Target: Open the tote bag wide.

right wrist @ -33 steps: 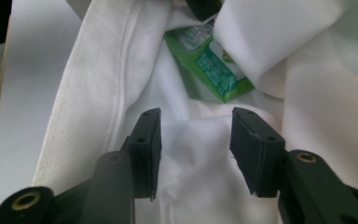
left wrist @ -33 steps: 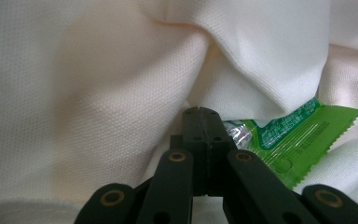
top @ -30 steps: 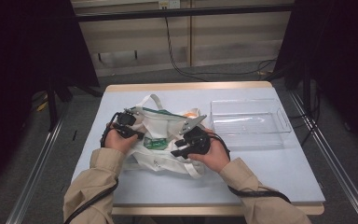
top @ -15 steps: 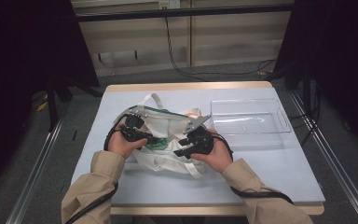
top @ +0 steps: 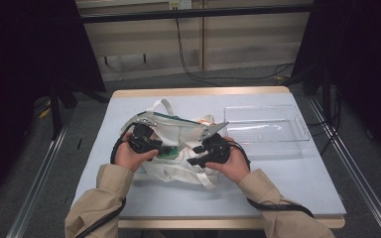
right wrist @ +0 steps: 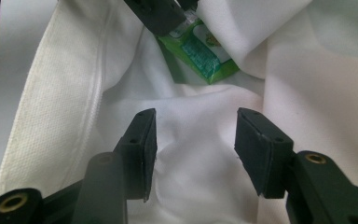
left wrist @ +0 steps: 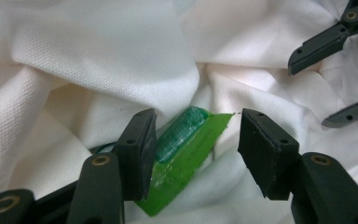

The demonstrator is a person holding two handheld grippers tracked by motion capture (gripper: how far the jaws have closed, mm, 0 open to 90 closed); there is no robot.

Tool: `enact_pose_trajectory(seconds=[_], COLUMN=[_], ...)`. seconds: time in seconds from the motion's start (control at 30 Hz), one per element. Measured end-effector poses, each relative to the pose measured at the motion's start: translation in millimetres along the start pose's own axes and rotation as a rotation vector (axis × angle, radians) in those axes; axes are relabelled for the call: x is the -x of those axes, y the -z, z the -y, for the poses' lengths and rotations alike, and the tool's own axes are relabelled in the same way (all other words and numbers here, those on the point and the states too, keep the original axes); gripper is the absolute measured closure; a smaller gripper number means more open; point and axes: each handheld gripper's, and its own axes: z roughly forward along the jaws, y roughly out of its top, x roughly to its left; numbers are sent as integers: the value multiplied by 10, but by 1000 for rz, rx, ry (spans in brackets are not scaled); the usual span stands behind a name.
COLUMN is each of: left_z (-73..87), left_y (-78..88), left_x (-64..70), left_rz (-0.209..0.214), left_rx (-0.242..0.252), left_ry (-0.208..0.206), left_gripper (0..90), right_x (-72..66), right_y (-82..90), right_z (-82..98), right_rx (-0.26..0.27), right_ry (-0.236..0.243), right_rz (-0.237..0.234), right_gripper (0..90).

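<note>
From above, both hands over a crumpled white cloth tote bag mid-table, left gripper and right gripper facing inward; along the left jaws, just opened and apart beside a green plastic packet in the folds; along the right jaws, apart over bare cloth.

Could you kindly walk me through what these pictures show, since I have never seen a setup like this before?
A person at a blue table holds a handheld two-jaw claw in each hand. One picture comes from a camera above the table; the other two come from cameras riding on each claw, looking along its black jaws. On the table lie a white cloth bag and a clear plastic tray. The left claw has just been opening; a green packet lies between its jaws, which stand apart. The right claw is open over the bag's cloth, gripping nothing.
</note>
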Motion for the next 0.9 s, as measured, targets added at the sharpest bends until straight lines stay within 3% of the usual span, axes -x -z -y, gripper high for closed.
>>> enact_pose_trajectory(seconds=[0.17,0.4,0.53,0.57,0.6,0.73,0.83,0.9], left_z=[3,49,60,52,45,11,-27,-41], left_y=[66,-114,-219,-221,-232,-279,-299,-317], left_x=[58,112,124,98,95,113,115,115], left_rz=[13,65,41,36,21,-25,-44,-50], left_rx=[27,6,-57,-92,-114,-127,-153,-164], left_ry=[-8,-43,-59,-101,-117,-115,-135,-123], left_gripper=[505,534,596,604,629,741,865,900], right_x=[-4,-8,-1,4,4,6,-1,-20], right_y=[18,62,73,74,75,67,39,16], right_z=[27,47,62,63,64,53,31,13], right_rx=[-8,-13,-12,-11,-10,-7,-2,2], right_ry=[-6,-5,-9,-6,-7,-11,-7,-9], right_rz=[6,12,15,13,13,7,2,0], right_gripper=[486,478,477,477,476,472,469,466])
